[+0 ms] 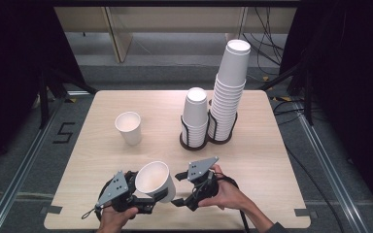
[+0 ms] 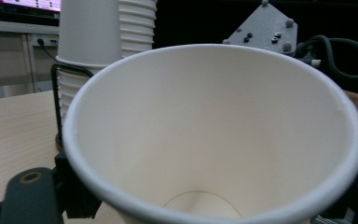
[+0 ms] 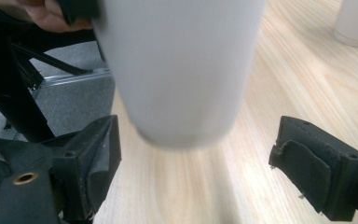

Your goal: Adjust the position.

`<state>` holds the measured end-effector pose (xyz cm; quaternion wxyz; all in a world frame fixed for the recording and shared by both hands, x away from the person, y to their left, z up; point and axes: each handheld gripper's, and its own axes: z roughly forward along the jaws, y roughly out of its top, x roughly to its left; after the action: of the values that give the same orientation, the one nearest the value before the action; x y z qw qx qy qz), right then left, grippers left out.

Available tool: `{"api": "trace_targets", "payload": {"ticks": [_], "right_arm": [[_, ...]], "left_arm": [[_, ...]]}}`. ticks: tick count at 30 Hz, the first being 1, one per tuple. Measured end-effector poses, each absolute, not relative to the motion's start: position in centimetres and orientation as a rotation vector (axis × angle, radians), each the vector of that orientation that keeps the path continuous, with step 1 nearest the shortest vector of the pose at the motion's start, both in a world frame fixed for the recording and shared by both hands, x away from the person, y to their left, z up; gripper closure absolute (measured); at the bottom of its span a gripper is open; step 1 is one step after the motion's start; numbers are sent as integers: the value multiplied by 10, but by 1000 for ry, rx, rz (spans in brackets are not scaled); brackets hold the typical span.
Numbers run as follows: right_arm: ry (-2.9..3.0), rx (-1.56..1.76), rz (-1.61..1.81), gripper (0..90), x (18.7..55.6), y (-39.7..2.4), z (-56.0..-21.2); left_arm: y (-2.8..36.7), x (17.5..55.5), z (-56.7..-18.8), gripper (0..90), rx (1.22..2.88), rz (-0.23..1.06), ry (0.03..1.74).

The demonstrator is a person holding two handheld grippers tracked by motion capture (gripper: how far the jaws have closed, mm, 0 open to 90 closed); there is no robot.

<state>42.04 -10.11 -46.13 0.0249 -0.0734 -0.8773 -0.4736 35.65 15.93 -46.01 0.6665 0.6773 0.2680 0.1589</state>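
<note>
Three cams, one paper cup

High cam looks down over the whole table (image 1: 252, 145); both tong cams sit super close, sharing the held cup (image 1: 155, 179) (image 2: 214, 135) (image 3: 182, 70), one peering into its mouth, one facing its side.

The near edge of the bench (image 1: 252, 160) is crowded by the two hand-held grippers and the tilted cup (image 1: 156, 179) between them. Passage toward the far right corner is blocked by two cup stacks (image 1: 226, 97) in a black rack. A lone upright cup (image 1: 129, 127) stands left of centre; open wood is left around it and along both side edges.
</note>
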Motion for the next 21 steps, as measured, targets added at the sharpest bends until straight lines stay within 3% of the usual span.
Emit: {"api": "trace_targets", "payload": {"ticks": [21], "right_arm": [[-2805,-485,-1492,180,427,-141,-464]], "left_arm": [[192,376,-469,164,1563,649,874]]}}
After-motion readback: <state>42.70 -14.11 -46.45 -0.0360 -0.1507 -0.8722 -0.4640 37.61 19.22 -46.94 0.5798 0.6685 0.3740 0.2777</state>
